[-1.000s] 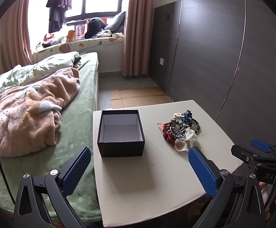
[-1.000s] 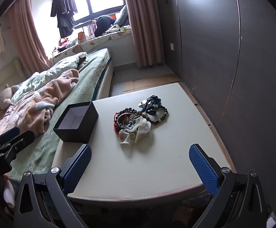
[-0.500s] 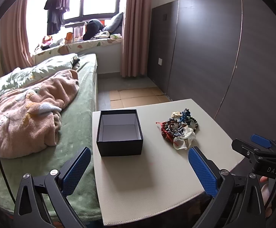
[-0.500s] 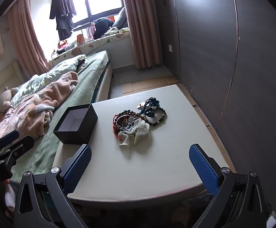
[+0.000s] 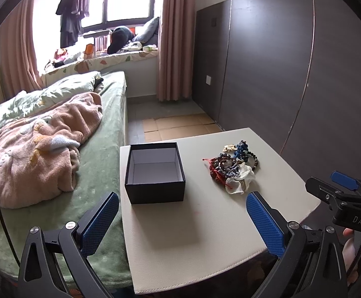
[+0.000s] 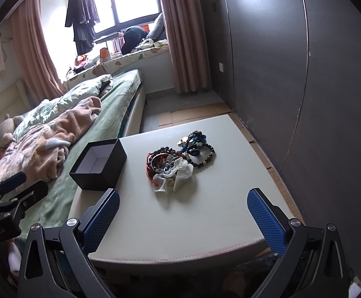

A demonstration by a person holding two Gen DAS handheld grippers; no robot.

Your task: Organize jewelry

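A pile of bead bracelets, red cord and a white sheer pouch (image 5: 232, 167) (image 6: 179, 162) lies on the cream table (image 5: 192, 236) (image 6: 192, 223). Left of the pile stands an open black box (image 5: 154, 172) (image 6: 98, 167) with a pale, empty inside. My left gripper (image 5: 182, 219) is open and hovers over the table's near edge, in front of the box. My right gripper (image 6: 184, 221) is open too, short of the pile, with nothing between its blue pads. Each gripper shows at the edge of the other's view.
A bed (image 5: 56, 149) with a green cover and a pink blanket touches the table's left side. Dark wardrobe panels (image 5: 279, 74) run along the right. Flattened cardboard (image 5: 178, 126) lies on the floor beyond the table, below a curtained window.
Both views have crept slightly nearer to the table and tilted a little. The box and the jewelry pile have stayed put, and both grippers remain open.
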